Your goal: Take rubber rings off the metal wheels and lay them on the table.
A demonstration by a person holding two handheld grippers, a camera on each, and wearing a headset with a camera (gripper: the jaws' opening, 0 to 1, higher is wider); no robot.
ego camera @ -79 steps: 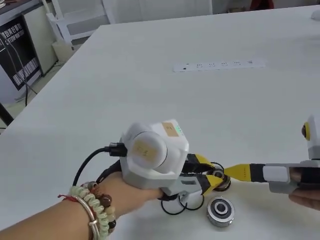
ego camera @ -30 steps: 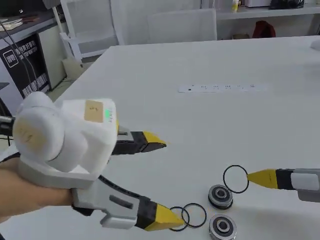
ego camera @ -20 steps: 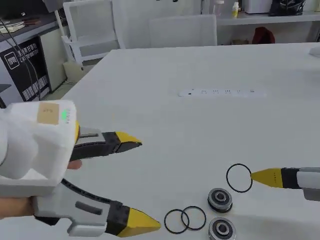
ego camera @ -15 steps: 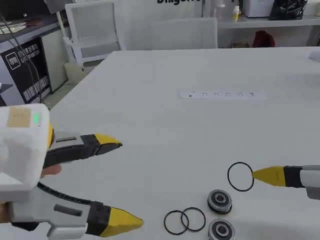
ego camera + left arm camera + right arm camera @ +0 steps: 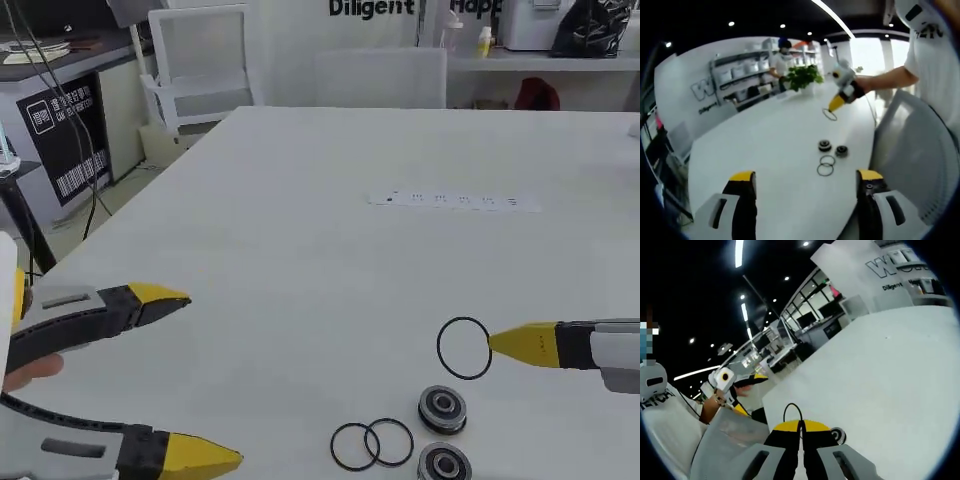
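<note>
head view: wall lettering (image 5: pixel 372 8) reads 'diligent', perhaps 'happ', beyond a rubber ring (image 5: pixel 463 319).

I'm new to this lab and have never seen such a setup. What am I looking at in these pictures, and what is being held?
No robot here: a person holds a two-jaw gripper in each hand. The head view comes from a headset camera, and the two round gripper views come from cameras riding on each gripper. On the white table lie two metal wheels and two loose rubber rings. The right gripper is shut on a third ring. The left gripper is open, holding nothing.
</note>
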